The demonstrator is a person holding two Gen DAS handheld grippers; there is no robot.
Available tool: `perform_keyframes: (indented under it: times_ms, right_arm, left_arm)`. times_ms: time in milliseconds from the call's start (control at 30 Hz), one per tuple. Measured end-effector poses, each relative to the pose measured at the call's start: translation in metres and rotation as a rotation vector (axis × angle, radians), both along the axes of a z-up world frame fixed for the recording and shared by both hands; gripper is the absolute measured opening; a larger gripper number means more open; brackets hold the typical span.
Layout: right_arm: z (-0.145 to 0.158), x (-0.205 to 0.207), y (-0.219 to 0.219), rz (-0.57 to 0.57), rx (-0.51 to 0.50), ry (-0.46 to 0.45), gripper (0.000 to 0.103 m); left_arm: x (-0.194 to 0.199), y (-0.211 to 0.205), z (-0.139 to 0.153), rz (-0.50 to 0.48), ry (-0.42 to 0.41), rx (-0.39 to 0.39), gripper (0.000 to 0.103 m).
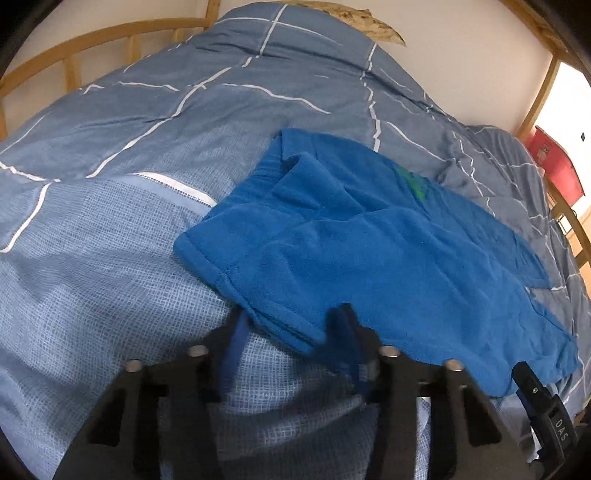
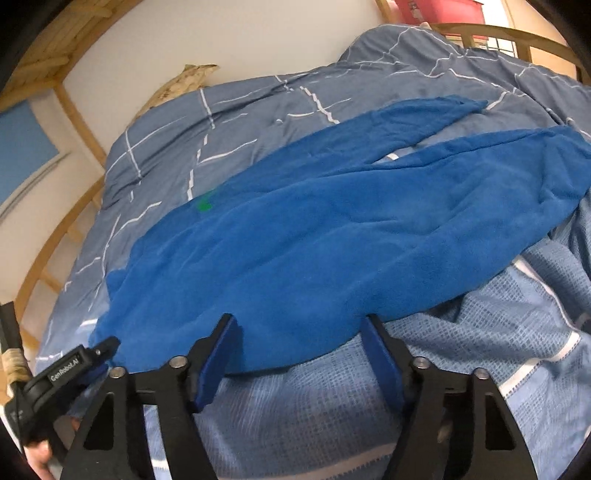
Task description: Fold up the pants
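Bright blue fleece pants (image 1: 369, 243) lie spread on the bed, with a small green logo (image 1: 413, 184) near the waist. In the right wrist view the pants (image 2: 314, 240) run across the picture, and the two legs (image 2: 517, 155) part at the upper right. My left gripper (image 1: 291, 328) straddles the near corner of the waist hem. Its blurred fingers (image 1: 236, 332) stand apart with cloth between them and do not visibly pinch it. My right gripper (image 2: 301, 350) stands open astride the near edge of a pant leg, pads clear of the cloth. The left gripper's tip (image 2: 107, 343) shows at the lower left.
A blue-grey quilt (image 1: 221, 103) with white lines covers the bed, and a light-blue checked blanket (image 1: 92, 277) lies nearest me. A wooden bed frame (image 1: 110, 33) curves round the far side by a white wall. A red box (image 1: 557, 162) stands beyond the bed's end.
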State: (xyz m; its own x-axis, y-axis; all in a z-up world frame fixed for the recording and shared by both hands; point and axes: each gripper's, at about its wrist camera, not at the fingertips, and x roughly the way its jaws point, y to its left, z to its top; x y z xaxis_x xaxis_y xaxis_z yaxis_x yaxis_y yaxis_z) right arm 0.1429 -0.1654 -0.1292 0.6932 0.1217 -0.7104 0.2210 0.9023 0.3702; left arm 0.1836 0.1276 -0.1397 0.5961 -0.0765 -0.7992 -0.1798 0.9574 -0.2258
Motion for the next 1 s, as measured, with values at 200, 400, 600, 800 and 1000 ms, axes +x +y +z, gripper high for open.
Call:
perform_keyframes:
  times_ms: [200,400,600,800,1000]
  right_arm:
    - [0.003,0.003,-0.011,0.0,-0.002,0.0,0.023]
    - [0.019,-0.014,-0.015,0.05,-0.02,-0.037,0.008]
    - [0.026,-0.038,-0.006,0.113,-0.027,-0.04,0.003]
    - [0.015,-0.04,-0.009,0.103,-0.013,-0.02,0.004]
    - [0.013,-0.038,-0.018,0.086,0.032,-0.06,0.033]
  left_arm:
    - [-0.007,-0.007,0.012,-0.011,-0.053,0.02,0.018]
    - [-0.023,-0.016,0.034,-0.018,-0.099,0.082,0.016]
    - [-0.034,-0.016,0.039,-0.023,-0.082,0.09,0.016]
    - [-0.034,-0.015,0.029,-0.027,-0.06,0.108,0.016]
    - [-0.034,-0.02,0.033,-0.033,-0.075,0.15,0.016]
